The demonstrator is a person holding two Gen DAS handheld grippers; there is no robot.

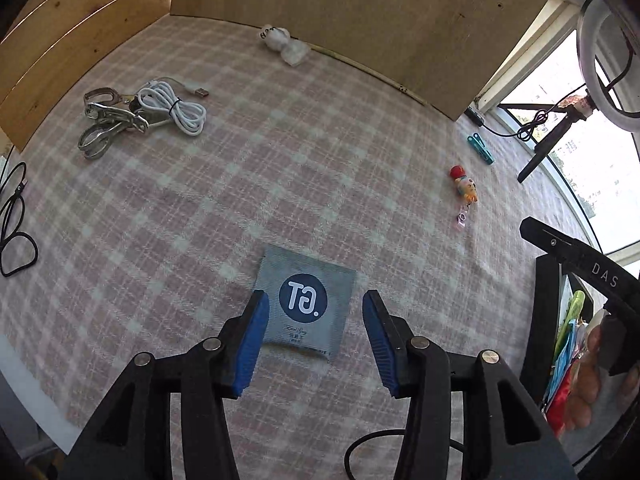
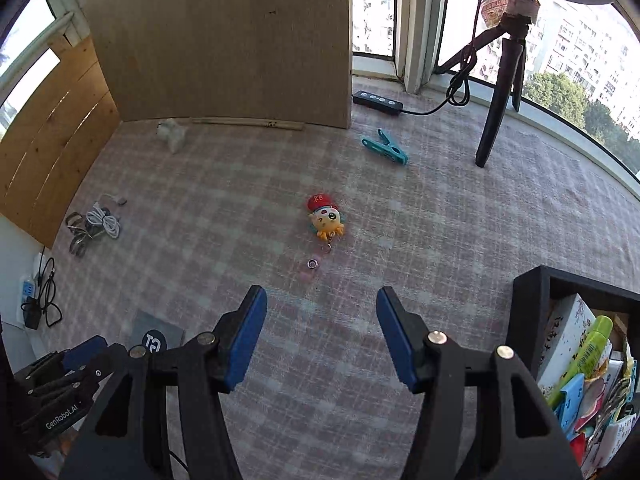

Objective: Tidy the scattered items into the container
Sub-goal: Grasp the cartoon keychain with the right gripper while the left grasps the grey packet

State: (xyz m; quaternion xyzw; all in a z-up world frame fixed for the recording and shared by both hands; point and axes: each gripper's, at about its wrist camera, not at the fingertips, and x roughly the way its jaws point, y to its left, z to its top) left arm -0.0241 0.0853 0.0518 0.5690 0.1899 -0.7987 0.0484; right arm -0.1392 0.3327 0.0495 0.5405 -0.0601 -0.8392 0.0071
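- mid-tidy, between pickups: black container (image 2: pixel 532 304) at the right edge already crowded with packets and tubes, several items still out on the checked cloth (image 1: pixel 280 184).
- left gripper (image 1: pixel 316 304) aimed steeply down over the grey sachet (image 1: pixel 306 306), jaws spread wide to either side of it, pads clear of it, nothing gripped.
- right gripper (image 2: pixel 322 304) likewise wide and empty, pointed at bare cloth just short of the cartoon keychain (image 2: pixel 326 220).
- still lying loose: teal clothes peg (image 2: pixel 385 148) farther back near the tripod leg (image 2: pixel 498 108), metal clips (image 1: pixel 106 120) touching the coiled white cable (image 1: pixel 174 108) far left, small white wrapped bundle (image 1: pixel 280 42) by the wooden board (image 1: pixel 360 20).
- likely step in hand: approach for a pinch on the sachet.
- next move, as a guess: lower until the pads straddle one edge, close, lift, carry right to the container.
- flat, thin sachet on soft cloth: probably hard to get under, with a risk of pinching the cloth along with it.
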